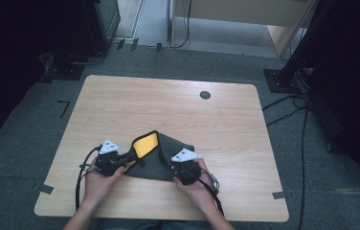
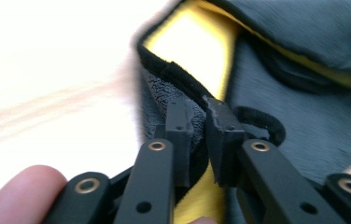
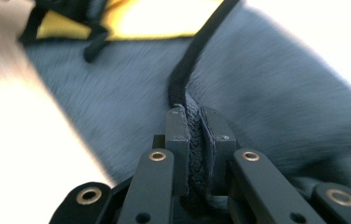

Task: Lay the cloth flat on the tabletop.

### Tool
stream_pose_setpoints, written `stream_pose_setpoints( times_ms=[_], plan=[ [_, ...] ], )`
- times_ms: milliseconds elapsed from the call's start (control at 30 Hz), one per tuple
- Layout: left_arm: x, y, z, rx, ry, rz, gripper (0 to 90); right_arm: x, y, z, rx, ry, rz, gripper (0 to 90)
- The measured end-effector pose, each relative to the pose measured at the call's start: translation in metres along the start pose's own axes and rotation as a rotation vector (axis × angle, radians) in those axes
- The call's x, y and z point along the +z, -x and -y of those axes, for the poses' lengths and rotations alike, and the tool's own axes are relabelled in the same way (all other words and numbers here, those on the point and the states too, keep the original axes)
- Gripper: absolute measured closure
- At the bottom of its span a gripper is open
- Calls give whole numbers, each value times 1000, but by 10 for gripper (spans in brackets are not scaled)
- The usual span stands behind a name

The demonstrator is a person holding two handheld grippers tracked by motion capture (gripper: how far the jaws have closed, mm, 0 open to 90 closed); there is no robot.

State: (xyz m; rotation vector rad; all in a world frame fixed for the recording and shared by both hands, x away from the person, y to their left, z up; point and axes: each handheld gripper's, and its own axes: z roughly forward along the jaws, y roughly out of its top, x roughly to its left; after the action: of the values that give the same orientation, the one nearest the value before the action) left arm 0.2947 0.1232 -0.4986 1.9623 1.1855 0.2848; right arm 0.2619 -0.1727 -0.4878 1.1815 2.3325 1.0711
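Gripping at both ends right now. Left claw is clamped on the black-bound hem of the cloth, at its left side where the yellow lining flips up; in the left gripper view the pads pinch the piped edge with grey fleece bunched between them. Cloth itself lies crumpled on the tabletop, near the front edge, between the two hands. Right claw is likewise shut on the same black binding, at the cloth's right side; the trim runs straight up out of its jaws.

Handling read, judgement only:
- Soft, limp, light. Grey napped outer face, yellow inner face. No stiffness, so it will sag and fold wherever it isn't supported.
- Binding is the best hold: thicker, firmer than the body fabric, gives the pads a ridge to bite on. Fleece alone would likely creep out of a pinch.
- Not fragile, nothing to crush. Clamp hard, no harm.
- Not slippery against the pads; nap may drag on the wood when slid, so lift rather than pull flat.
- Two-point hold on opposite hem sections is right for spreading or folding. Keep light tension between claws or the middle droops and the lining flips over.
- Watch for the hem twisting in the left pinch; it looks bunched there.
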Motion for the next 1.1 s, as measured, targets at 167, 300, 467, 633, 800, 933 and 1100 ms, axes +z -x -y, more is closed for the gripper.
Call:
stream_pose_setpoints(
  times_ms=[167, 300, 467, 633, 800, 933, 1100],
  plan=[
    [-9, -29, 4, -92, -2, -73, 714, -25, 53, -25, 96, 170, 232, 778],
    [-17, -40, 3, -157, 51, -107, 561, -33, 92, -31, 230, 211, 400, 645],
    [-17, -39, 3, -167, 86, -71, 478, -44, 82, -27, 180, 229, 266, 567],
    [-5, -28, 3, -123, 38, -74, 406, -28, 49, -15, 151, 164, 83, 519],
    [5, -26, 5, -96, -11, -141, 425, 12, 8, -6, -10, 37, 15, 464],
    [-1, -34, 6, -125, 0, -218, 462, 32, 6, 1, -31, -23, 61, 505],
    [-13, -46, 6, -182, 60, -236, 460, 15, 28, 3, 38, 11, 169, 789]
  ],
)
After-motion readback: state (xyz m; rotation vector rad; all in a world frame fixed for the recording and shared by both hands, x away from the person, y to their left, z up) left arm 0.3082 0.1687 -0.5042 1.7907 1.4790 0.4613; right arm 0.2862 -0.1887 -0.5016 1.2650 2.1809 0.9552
